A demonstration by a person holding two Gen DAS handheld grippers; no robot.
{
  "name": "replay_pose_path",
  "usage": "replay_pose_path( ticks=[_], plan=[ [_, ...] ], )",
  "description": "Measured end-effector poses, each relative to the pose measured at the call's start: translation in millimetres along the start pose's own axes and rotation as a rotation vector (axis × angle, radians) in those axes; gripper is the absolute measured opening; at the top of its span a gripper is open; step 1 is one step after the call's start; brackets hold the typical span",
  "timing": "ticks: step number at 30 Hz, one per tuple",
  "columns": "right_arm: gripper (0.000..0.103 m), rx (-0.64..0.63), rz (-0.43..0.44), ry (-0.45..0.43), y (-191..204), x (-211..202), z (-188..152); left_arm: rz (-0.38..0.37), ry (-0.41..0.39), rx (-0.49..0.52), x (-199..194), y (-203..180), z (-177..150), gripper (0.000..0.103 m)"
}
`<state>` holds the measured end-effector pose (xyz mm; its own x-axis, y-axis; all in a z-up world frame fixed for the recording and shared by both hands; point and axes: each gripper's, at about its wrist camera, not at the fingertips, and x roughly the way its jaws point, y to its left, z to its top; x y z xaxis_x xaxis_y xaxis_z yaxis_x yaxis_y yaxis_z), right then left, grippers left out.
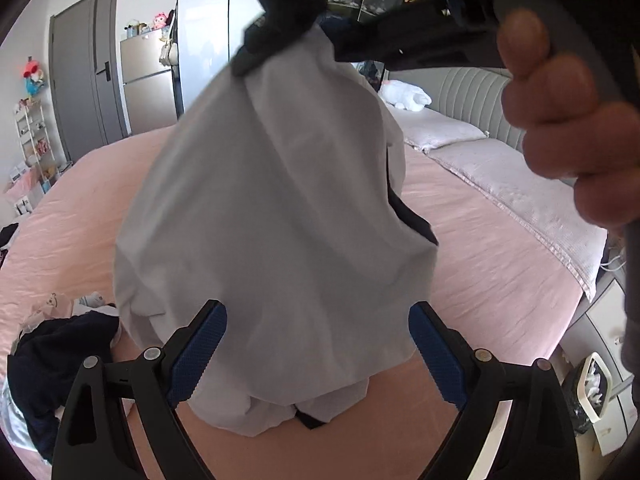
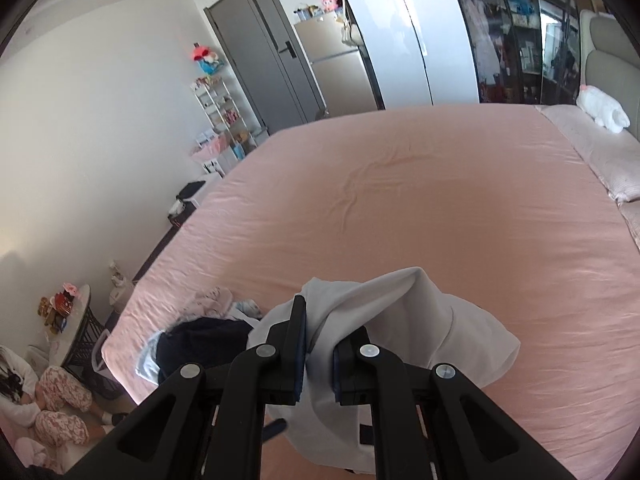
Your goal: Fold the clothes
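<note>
A white garment (image 1: 272, 208) with dark trim hangs in front of my left gripper (image 1: 318, 344), its lower end bunched on the pink bed (image 1: 500, 280). That gripper is open, its blue pads (image 1: 200, 348) on either side of the cloth's lower part and not closed on it. In the right wrist view my right gripper (image 2: 320, 356) is shut on a fold of the white garment (image 2: 420, 320), lifting it above the bed (image 2: 400, 200). A hand (image 1: 560, 120) holding the right tool shows at the upper right of the left wrist view.
A pile of dark and light clothes (image 2: 200, 340) lies near the bed's left corner (image 1: 60, 360). Pillows (image 1: 520, 196) and a white plush toy (image 2: 602, 112) are at the headboard. A person sits on the floor (image 2: 40, 400) by a small round table (image 2: 76, 312). A bin (image 1: 592, 388) stands beside the bed.
</note>
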<state>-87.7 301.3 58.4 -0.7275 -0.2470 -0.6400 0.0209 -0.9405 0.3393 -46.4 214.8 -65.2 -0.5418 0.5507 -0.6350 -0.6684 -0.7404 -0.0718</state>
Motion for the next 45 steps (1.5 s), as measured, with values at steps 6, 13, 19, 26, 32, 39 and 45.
replay_pose_path(
  ticks=[6, 13, 19, 26, 32, 39, 45],
  plan=[
    [0.008, 0.088, 0.092, 0.061, 2, -11, 14, 0.009, -0.071, -0.023, -7, -7, 15, 0.093],
    [0.008, 0.049, 0.007, 0.082, 20, -28, 25, 0.049, -0.072, -0.094, -1, -5, 16, 0.093],
    [0.008, -0.034, -0.054, 0.132, 34, -38, 30, 0.072, -0.001, -0.008, 9, -21, 6, 0.093],
    [0.009, -0.152, -0.174, 0.209, 17, -26, 6, 0.085, 0.150, -0.065, 19, 8, -21, 0.093],
    [0.064, -0.175, -0.267, 0.236, -25, -15, -25, 0.083, 0.163, -0.057, 13, 13, -39, 0.093],
    [0.066, -0.271, -0.314, 0.211, -54, -19, -66, 0.124, 0.172, 0.002, 21, 15, -37, 0.093],
    [0.067, -0.430, -0.320, 0.212, -69, -12, -117, 0.091, 0.195, -0.041, 28, 31, -40, 0.093]
  ],
)
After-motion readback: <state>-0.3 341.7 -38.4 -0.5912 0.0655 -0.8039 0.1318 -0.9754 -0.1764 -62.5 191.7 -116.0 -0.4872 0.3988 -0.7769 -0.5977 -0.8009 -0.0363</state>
